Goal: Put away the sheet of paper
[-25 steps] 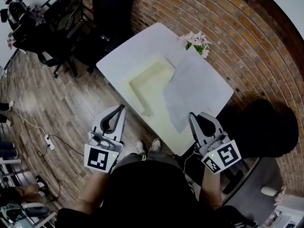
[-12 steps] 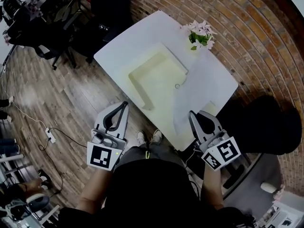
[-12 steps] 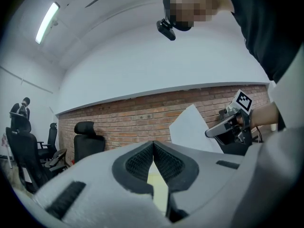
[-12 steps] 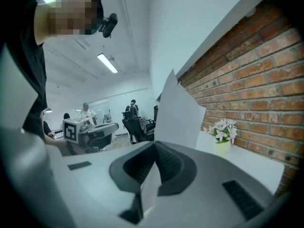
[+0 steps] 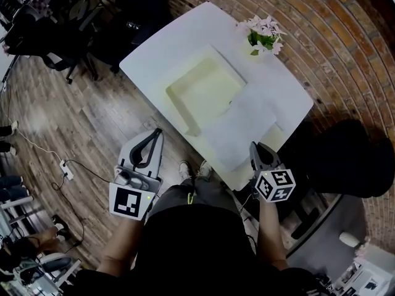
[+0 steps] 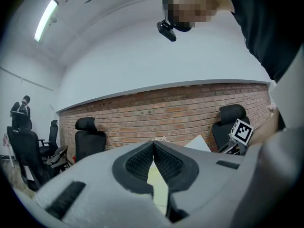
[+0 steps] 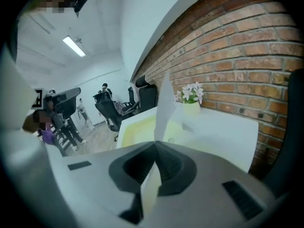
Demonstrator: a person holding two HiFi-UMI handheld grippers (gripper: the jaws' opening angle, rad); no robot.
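A white sheet of paper [image 5: 237, 128] hangs tilted over the near right part of the white table [image 5: 166, 48], its far edge over a corner of the pale yellow tray [image 5: 174, 110]. My right gripper [image 5: 254, 148] is shut on the sheet's near edge. In the right gripper view the paper [image 7: 164, 108] rises from between the closed jaws of the right gripper [image 7: 155, 146]. My left gripper [image 5: 157, 134] is shut and holds nothing, off the table's near left edge; in its own view the left gripper [image 6: 153, 144] has its jaws meeting at the tip.
A pot of pink flowers [image 5: 264, 32] stands at the table's far right corner by the brick wall. Black office chairs [image 5: 86, 23] stand on the wood floor beyond the table. A power strip [image 5: 65, 172] with cables lies on the floor at left.
My right gripper has rolled over and the sheet in it has swung left toward the tray. The left gripper has barely moved.
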